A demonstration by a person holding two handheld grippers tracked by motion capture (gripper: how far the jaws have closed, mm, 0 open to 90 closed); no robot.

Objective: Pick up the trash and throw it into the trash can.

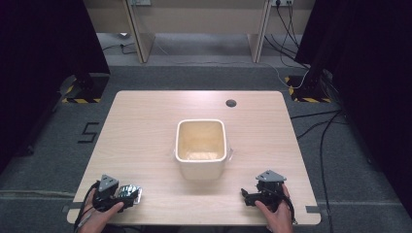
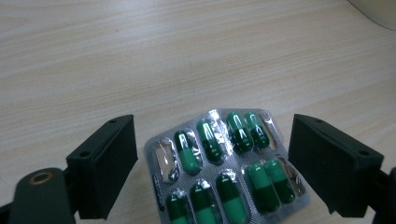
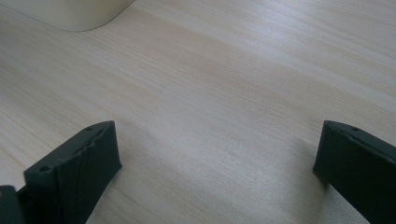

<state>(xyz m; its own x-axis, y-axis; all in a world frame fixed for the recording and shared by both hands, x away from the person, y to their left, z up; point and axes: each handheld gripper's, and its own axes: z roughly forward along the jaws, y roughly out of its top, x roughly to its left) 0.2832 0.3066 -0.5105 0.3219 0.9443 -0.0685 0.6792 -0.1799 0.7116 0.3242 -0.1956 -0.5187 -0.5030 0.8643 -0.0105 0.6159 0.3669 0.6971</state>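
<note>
Cream tub [image 1: 201,167] mid-table, nothing visible inside. Left gripper [image 2: 212,154] spread wide around pill pack [image 2: 224,168], not touching. Right gripper [image 3: 217,158] spread over bare table [image 3: 224,70].

Both grippers low (near edge): L gripper [image 1: 130,195] & R gripper [image 1: 244,195] jaws spread.

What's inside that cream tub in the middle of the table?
The tub looks empty: its bare cream floor shows, with a lighter patch near the front. The near wall hides the strip of floor right behind it.
</note>
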